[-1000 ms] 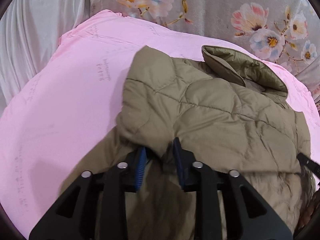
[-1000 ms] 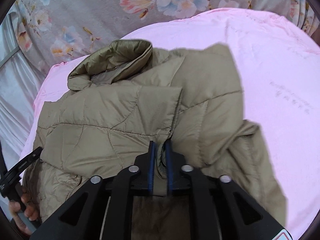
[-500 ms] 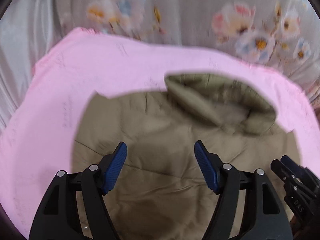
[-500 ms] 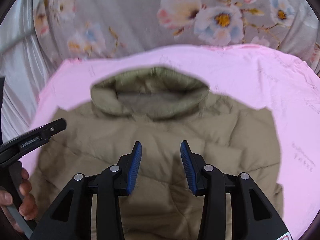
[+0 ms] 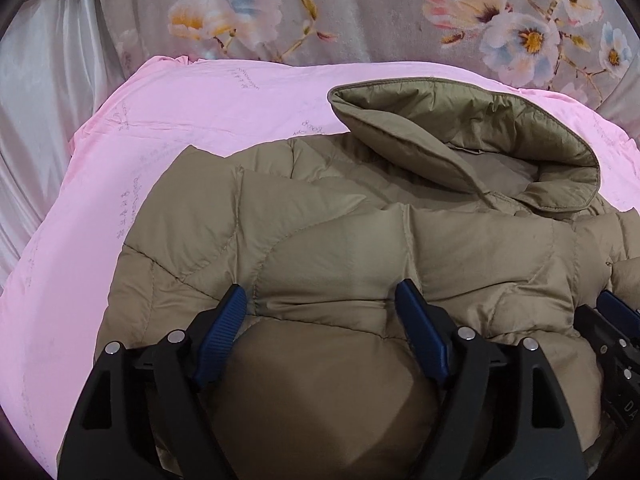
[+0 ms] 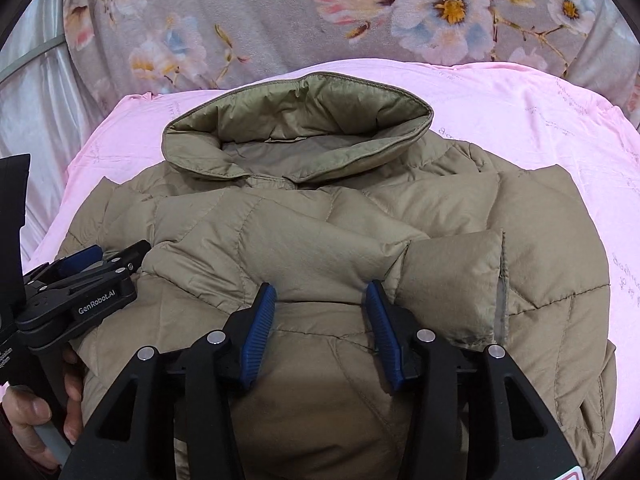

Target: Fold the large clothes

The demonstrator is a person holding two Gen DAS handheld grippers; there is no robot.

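1. My left claw (image 5: 322, 300) has just been opening; its blue pads stand wide apart above the quilted jacket (image 5: 360, 248), gripping nothing.
2. The jacket lies folded on the pink sheet (image 5: 100, 208), collar (image 6: 296, 136) toward the floral fabric (image 6: 248, 16).
3. My right claw (image 6: 322, 294) has just been opening too, clear of the jacket.

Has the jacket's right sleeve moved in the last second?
Yes. The sleeve, earlier trailing out over the pink sheet, now lies folded inward across the jacket, off the sheet.
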